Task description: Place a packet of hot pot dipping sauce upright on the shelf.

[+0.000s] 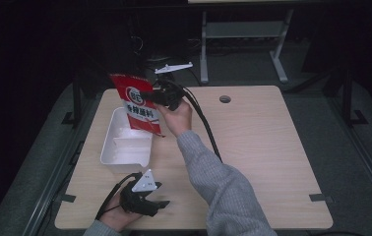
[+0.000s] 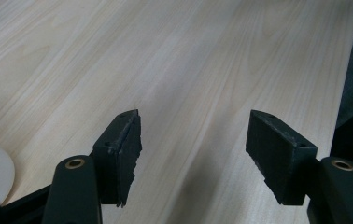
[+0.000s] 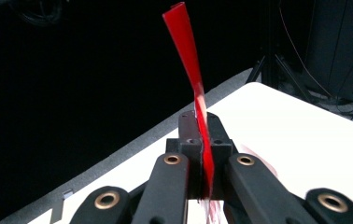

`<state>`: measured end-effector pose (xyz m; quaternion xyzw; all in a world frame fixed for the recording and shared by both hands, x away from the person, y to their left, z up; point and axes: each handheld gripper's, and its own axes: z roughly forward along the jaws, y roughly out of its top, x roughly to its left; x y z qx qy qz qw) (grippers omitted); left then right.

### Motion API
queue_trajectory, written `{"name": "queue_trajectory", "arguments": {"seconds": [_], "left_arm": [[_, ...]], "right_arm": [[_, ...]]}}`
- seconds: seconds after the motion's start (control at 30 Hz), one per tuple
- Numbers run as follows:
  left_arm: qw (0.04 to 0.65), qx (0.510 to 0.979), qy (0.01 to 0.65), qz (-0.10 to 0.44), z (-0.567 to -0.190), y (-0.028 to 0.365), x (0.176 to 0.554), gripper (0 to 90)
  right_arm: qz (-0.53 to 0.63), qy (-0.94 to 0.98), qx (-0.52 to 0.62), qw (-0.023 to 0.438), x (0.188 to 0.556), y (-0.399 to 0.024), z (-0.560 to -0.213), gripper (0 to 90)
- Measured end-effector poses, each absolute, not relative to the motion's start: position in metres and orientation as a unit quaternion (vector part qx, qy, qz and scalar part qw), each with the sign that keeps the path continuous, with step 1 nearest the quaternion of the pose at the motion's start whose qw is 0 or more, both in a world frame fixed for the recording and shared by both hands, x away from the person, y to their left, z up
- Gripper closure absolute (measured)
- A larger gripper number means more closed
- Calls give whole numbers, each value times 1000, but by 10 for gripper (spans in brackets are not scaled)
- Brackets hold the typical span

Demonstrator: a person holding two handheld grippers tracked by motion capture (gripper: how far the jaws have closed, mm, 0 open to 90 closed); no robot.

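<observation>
Above the far end of the white tray (image 1: 125, 145), at about 11 o'clock on the table (image 1: 253, 147), the red packet (image 1: 137, 103) hangs in the air, pinched by the right gripper (image 1: 155, 95). Its jaws are clamped tight on the packet's edge; the right gripper view shows the red film (image 3: 198, 102) squeezed thin between them. Judgement: pick-up done, placing into the tray not yet done. The left gripper (image 1: 155, 202) rests at 7 o'clock near the table's front edge, jaws wide apart, nothing between them, bare wood below. Hard to make out: the packet's print is too small to read, the tray's contents are unclear, and the room behind is dark.
</observation>
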<state>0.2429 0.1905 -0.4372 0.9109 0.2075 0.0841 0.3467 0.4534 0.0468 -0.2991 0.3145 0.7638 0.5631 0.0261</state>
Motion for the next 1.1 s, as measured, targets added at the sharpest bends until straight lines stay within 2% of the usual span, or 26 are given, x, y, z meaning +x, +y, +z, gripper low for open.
{"name": "queue_trajectory", "arguments": {"seconds": [0.67,1.1], "left_arm": [[351,910,205,79,-437,189,244,353],[351,910,206,78,-437,190,244,353]], "right_arm": [[573,746,338,34,467,89,-333,885],[570,741,352,49,473,93,-339,884]]}}
